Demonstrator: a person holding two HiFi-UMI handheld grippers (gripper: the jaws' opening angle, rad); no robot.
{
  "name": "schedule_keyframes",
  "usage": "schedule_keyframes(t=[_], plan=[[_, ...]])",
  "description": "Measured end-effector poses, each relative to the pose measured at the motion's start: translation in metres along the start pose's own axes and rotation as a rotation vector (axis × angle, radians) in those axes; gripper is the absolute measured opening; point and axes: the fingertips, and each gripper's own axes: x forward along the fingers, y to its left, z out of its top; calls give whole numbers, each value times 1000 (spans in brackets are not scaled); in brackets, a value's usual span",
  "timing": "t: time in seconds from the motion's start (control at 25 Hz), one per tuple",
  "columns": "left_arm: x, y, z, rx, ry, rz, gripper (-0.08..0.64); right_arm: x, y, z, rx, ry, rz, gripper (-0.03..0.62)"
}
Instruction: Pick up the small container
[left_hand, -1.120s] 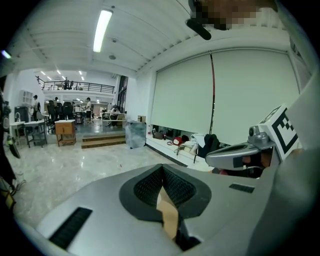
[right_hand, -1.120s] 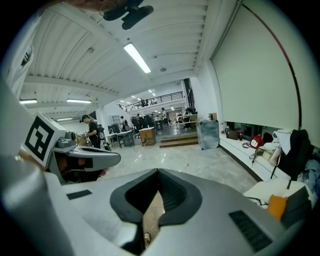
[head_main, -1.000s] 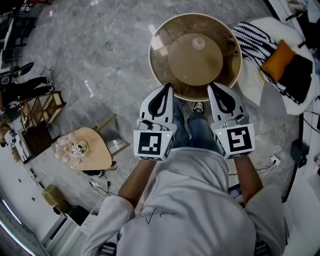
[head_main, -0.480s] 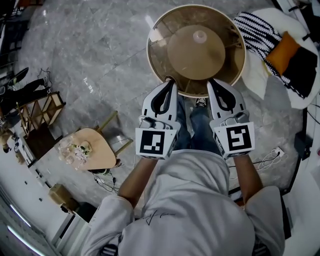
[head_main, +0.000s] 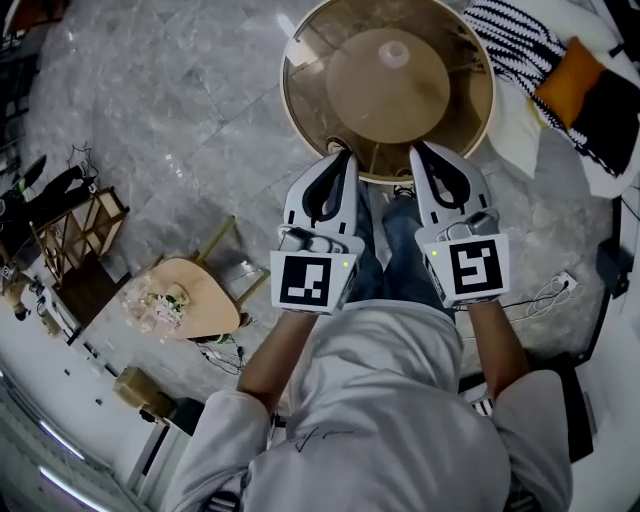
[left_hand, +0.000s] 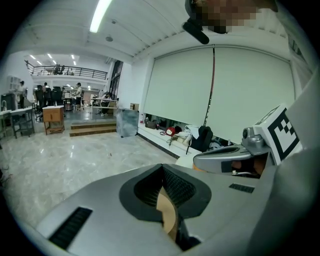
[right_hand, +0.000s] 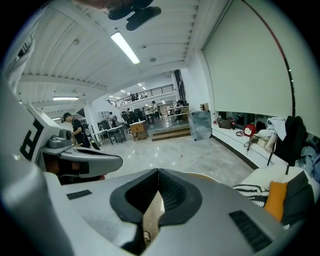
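Both grippers are held out in front of the person, pointed at the round glass table (head_main: 312, 115). The left gripper (head_main: 341, 157) is seen clenched w/ nothing in it, the pads meeting at the tip in its own view. The right gripper (head_main: 420, 152) is likewise squeezed tight and empty.

The small container (head_main: 393, 52) (pale and tiny from up here, so lid and material can't be made out) is sat dead centre on the table top. It's right over the cone-shaped wooden base (head_main: 390, 100), beyond both sets of tips and well apart from them. Nothing else is seen on the glass.

Handling, imo: it's prob light given how small it looks, so not much squeeze should be needed. It may well be hard and smooth, and on glass it could be skated away if it's nudged from one side only. A grip across the body, low-ish and from both sides at once, would be the safe bet, and the jaws would need to be opened first. There's a glass top underneath, so it shouldn't be knocked or pressed down hard.
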Motion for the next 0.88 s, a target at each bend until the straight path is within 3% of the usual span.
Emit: schedule_keyframes(t=[0.88], plan=[[54, 37, -51, 5, 72, -3, 15, 60, -34, -45, 28, 7, -62, 15]])
